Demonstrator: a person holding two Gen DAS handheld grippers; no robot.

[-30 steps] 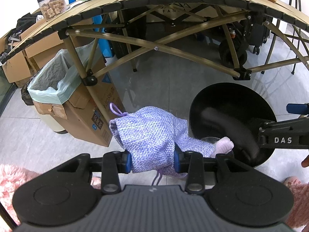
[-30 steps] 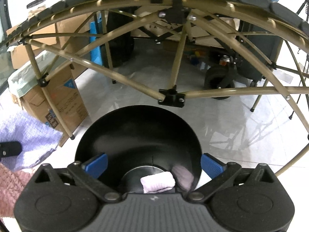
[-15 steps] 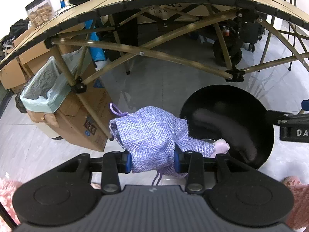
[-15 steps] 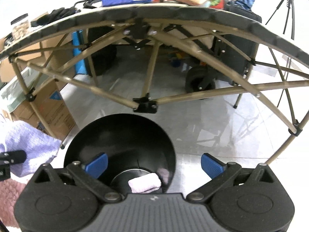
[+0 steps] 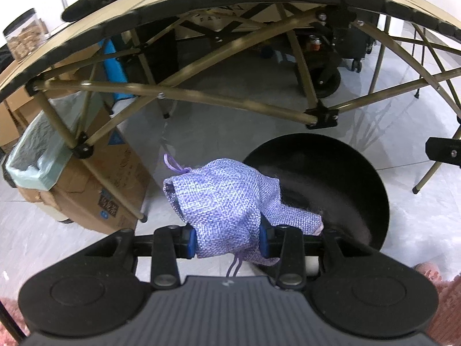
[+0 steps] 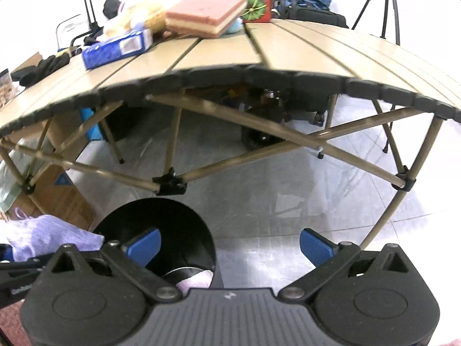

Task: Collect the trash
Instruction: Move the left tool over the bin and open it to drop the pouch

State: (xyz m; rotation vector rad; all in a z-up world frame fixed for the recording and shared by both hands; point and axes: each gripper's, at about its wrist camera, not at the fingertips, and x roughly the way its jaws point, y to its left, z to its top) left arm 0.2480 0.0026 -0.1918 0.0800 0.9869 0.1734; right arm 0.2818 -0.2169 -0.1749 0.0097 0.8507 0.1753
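The left hand-held gripper (image 5: 228, 240) pads are largely covered by the purple pouch (image 5: 230, 201), which also hides the near-left rim of the black bin (image 5: 340, 173). In the right wrist view, the pale wad (image 6: 196, 281) in the bin is half hidden behind the right hand-held gripper (image 6: 229, 243) body; the table (image 6: 288, 54) edge is blurred.

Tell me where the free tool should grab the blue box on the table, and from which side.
Grip the blue box across its short width at the end nearest the table edge, coming from the front: it lies flat and long, and clutter crowds its far side.
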